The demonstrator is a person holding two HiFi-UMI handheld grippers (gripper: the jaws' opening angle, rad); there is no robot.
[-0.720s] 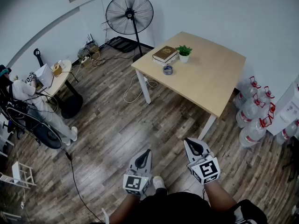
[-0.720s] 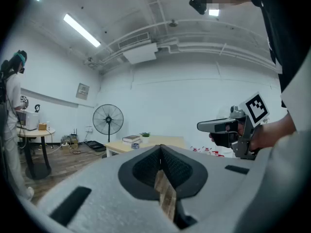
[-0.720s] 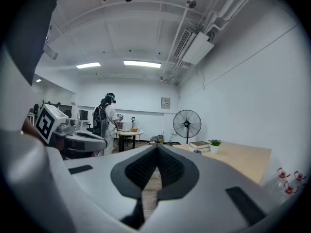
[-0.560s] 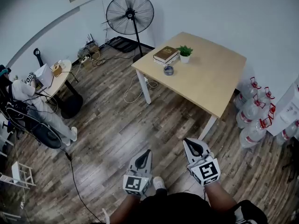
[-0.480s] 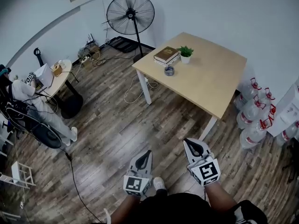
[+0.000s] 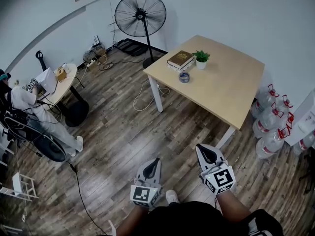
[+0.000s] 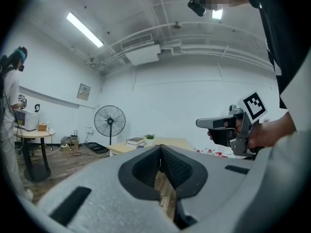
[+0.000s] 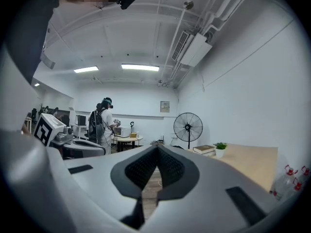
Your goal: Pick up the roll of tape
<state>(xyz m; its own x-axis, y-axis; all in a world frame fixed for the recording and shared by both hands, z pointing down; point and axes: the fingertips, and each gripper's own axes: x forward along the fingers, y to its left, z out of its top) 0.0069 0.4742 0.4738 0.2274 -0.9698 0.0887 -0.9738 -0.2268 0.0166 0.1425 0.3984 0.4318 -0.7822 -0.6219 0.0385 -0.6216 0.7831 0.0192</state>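
Approach step: left gripper [image 6: 155, 161] and right gripper [image 6: 204, 151] both closed, empty, well apart from roll of tape [image 6: 184, 77] on table [image 6: 231, 85]; next needs closing in and opening jaws.

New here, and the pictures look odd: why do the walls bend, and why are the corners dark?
Head view: a wide lens bows the wall. Left gripper view: dark rounded corners, glare from the ceiling light, a mosaic patch laid over a face. Right gripper view: the same dark ring; the right claw looms large.
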